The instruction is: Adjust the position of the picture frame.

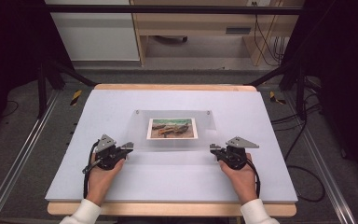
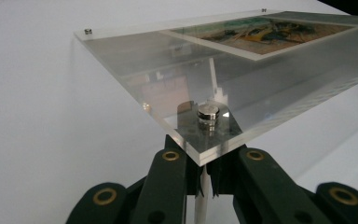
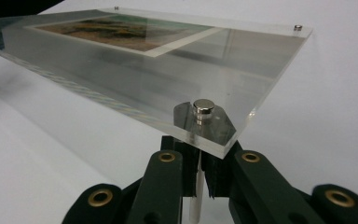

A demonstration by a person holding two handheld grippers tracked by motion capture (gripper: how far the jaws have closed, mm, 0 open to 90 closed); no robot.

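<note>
A clear acrylic picture frame (image 1: 205, 133) lies mid-table with a colour photo (image 1: 172, 128) inside it. Small metal studs mark its corners, one at each near corner (image 2: 208, 112) (image 3: 203, 107). My left gripper (image 1: 129, 147) is at the frame's near left corner. Its jaws are shut on a thin pale leg (image 2: 203, 196) under that corner. My right gripper (image 1: 213, 148) holds the near right corner the same way, shut on the leg (image 3: 195, 196) beneath the stud. In both gripper views the frame's near edge stands above the table.
The white table top (image 1: 168, 179) has a wooden rim at front and back. Metal rails (image 1: 23, 154) run along both sides, with cables on the floor at the right (image 1: 303, 177). A wooden desk (image 1: 205, 28) stands beyond the far edge.
</note>
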